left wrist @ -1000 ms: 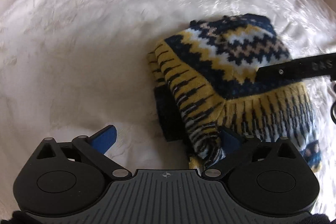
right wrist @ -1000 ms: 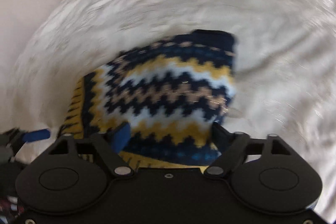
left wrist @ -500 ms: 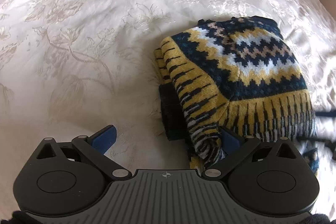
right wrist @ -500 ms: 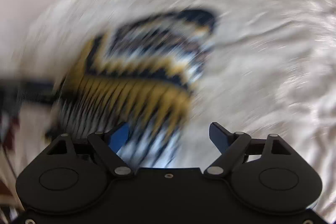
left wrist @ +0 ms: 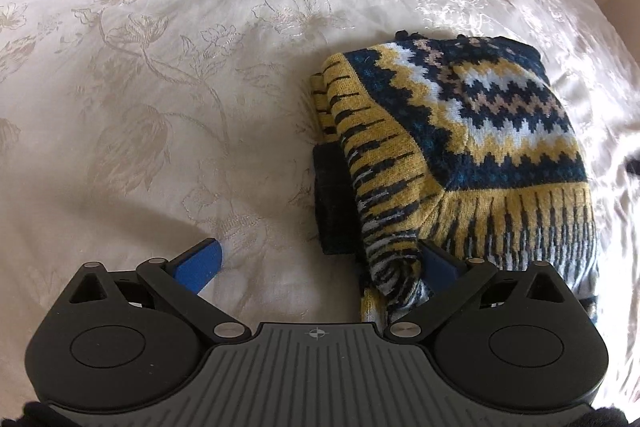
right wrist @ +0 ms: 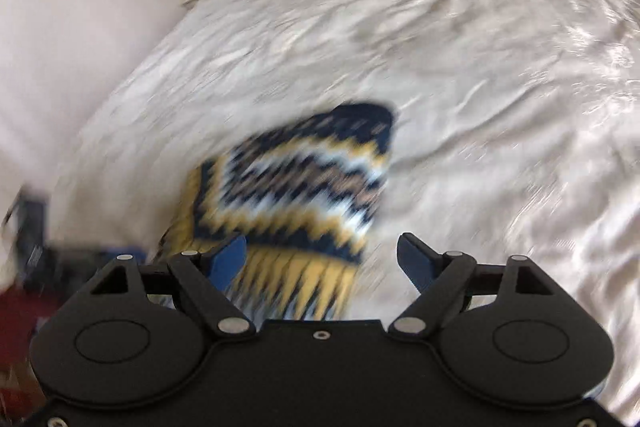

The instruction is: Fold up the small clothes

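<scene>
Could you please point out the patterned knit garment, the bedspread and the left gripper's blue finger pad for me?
Patterned knit garment [left wrist: 492,131]: left wrist view, on its zigzag bands.
Bedspread [left wrist: 160,75]: left wrist view, on bare floral fabric.
Blue finger pad [left wrist: 198,265]: left wrist view, on the left-hand pad's face.

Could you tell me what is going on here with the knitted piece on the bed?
A person is folding small clothes with a pair of tongs in each hand. A navy, yellow and white patterned knit lies folded into a compact bundle on the cream floral bedspread. The left tongs stand open at the bundle's near corner, one blue finger against the fabric but nothing pinched. The right tongs are open and empty above the knit's near edge; that view is blurred.
</scene>
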Motion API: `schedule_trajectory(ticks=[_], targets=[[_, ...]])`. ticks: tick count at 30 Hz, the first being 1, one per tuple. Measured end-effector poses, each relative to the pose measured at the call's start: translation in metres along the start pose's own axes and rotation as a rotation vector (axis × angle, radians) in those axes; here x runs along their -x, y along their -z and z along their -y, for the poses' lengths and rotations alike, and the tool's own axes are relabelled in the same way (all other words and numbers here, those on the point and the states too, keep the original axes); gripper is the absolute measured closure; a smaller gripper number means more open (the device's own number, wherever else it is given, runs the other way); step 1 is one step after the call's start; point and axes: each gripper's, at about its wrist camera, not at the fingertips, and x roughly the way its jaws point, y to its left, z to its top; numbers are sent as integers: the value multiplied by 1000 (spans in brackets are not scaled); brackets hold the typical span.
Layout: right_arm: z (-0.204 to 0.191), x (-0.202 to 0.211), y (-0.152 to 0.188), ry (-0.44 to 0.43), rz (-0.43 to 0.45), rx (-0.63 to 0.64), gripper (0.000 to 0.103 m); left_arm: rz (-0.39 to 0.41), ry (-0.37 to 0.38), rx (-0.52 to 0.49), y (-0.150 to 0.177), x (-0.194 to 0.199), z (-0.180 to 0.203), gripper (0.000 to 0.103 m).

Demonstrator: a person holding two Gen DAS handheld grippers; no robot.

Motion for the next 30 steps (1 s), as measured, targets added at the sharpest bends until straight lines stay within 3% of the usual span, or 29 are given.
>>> schedule_trajectory(ticks=[3,8,11,13,16,20,24,30], targets=[[10,-24,-17,35,-27,-14,19,0,3,0,-1,-1,-1,0],[18,-77,-11,110,-168,4,19,-6,15,14,2,-2,-6,0],[23,-79,-10,111,-176,-9,19,-9,15,6,1,-3,-3,0],[24,-68,-12,90,-155,-13,19,8,17,-3,2,3,-2,1],[30,-46,-15,39,-102,-31,19,94,38,-2,8,31,1,1],[39,-19,-13,-42,-49,-54,15,172,141,53,25,66,1,1],[43,-16,-11,-100,-52,-77,10,162,207,70,38,71,11,1],[41,-39,-13,-160,-92,-100,9,77,234,122,43,34,14,1]])
